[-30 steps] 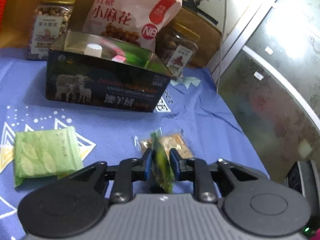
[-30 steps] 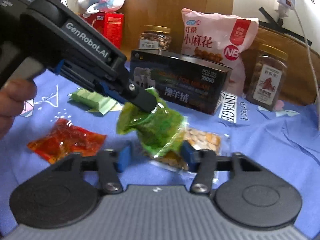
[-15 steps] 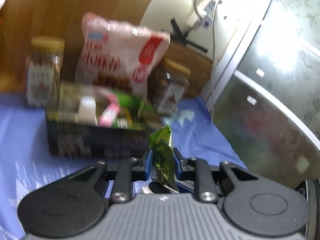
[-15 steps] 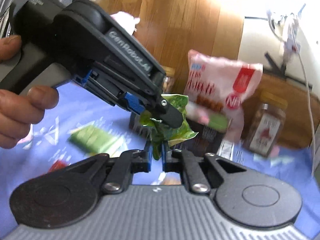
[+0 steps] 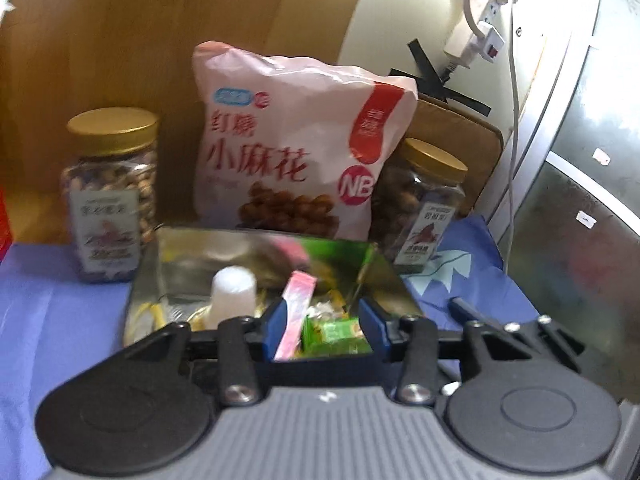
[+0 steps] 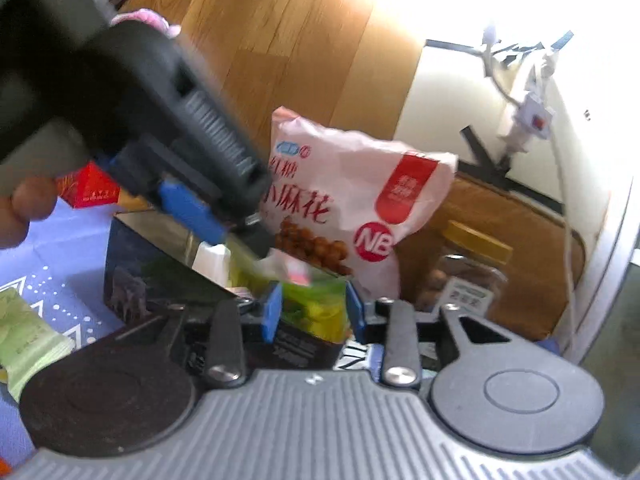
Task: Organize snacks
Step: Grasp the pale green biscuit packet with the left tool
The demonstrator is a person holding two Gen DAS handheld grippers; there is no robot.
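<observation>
The dark open box (image 5: 384, 280) with a shiny lining stands on the blue cloth and holds several snacks: a white cup (image 5: 234, 292), a pink stick (image 5: 296, 316) and a green packet (image 5: 336, 332). My left gripper (image 5: 324, 322) is open and empty just above the box. My right gripper (image 6: 312, 314) is also open over the box (image 6: 136, 280), with the green packet (image 6: 316, 312) lying in the box between its fingers. The left gripper's body (image 6: 160, 120) crosses the right wrist view.
A pink snack bag (image 5: 292, 152) leans behind the box, between two gold-lidded jars (image 5: 110, 196) (image 5: 420, 208). A light green packet (image 6: 24, 344) lies on the cloth at the left. A red box (image 6: 88, 188) is far left. A power strip and cable (image 5: 480, 40) hang at right.
Both grippers carried the green packet up from the cloth to over the box and opened. The packet now lies inside the box.
</observation>
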